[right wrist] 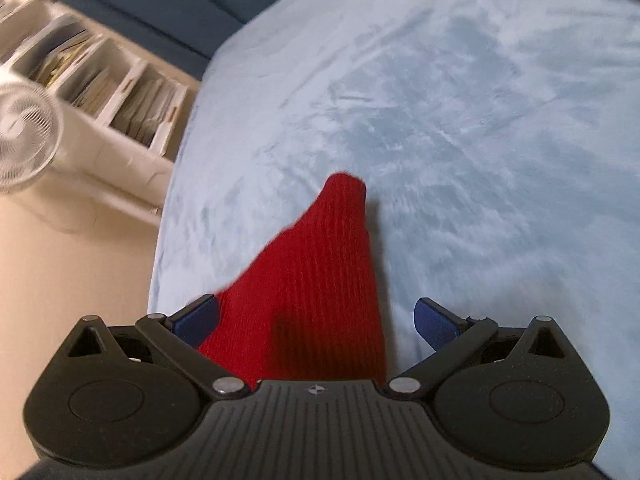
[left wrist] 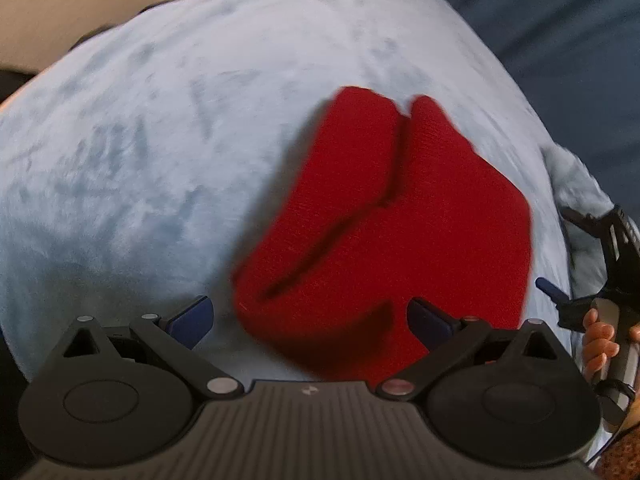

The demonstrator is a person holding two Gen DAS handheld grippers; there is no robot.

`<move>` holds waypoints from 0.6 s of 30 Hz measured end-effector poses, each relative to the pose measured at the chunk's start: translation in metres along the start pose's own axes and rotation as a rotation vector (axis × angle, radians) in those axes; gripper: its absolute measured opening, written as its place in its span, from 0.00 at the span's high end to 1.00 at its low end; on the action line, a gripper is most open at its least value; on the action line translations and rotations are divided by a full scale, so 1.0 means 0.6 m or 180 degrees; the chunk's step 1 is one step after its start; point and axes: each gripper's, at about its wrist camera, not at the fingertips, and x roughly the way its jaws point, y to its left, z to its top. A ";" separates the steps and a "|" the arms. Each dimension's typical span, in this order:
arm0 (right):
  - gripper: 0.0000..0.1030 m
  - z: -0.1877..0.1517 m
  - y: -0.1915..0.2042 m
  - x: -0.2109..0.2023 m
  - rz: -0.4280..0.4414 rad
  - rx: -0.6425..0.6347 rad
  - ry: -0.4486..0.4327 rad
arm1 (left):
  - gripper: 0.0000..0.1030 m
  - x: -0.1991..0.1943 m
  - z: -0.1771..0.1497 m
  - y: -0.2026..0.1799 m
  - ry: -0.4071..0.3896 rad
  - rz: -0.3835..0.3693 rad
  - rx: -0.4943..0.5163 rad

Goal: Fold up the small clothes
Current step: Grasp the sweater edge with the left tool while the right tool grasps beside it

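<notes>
A: Where is the red knit garment (left wrist: pixel 384 232) right now?

B: It lies on the pale blue fleece blanket (left wrist: pixel 160 140), right of the middle in the left wrist view; it is folded over on itself, with a dark crease running from its near left up toward the far edge; two rounded ends point away at the far side, with a small notch between them.

A: And the left gripper (left wrist: pixel 310 320)?

B: Its blue fingers stand wide apart, holding nothing; the near edge of the garment sits between them, though I cannot tell whether the right finger touches the cloth.

A: What about the right gripper (right wrist: pixel 318 322)?

B: Spread open as well; the garment (right wrist: pixel 316 280) runs up between its fingers (right wrist: pixel 196 320) and narrows to a blunt tip farther out on the blanket (right wrist: pixel 480 140); the left finger is right at the cloth's edge, the right one is apart from it, over bare fleece.

A: Anything else around?

B: In the left wrist view the right gripper (left wrist: pixel 568 304) shows at the right edge with the person's hand (left wrist: pixel 600 340) on its handle; in the right wrist view a white fan (right wrist: pixel 24 124) and a white shelf (right wrist: pixel 120 92) of papers stand on the floor to the far left, past the blanket's edge.
</notes>
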 end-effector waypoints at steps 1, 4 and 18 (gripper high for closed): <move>0.01 0.011 -0.003 0.024 0.0009 0.0016 0.0087 | 0.00 0.006 0.003 0.008 -0.0015 0.0019 -0.0066; 0.01 0.034 -0.010 0.100 -0.0179 -0.0058 0.0340 | 0.00 0.031 0.008 0.040 0.0021 -0.0089 -0.0275; 0.76 0.059 0.025 0.099 0.0106 -0.0331 0.0215 | 0.61 0.091 0.235 -0.082 -0.0327 -0.0268 0.0771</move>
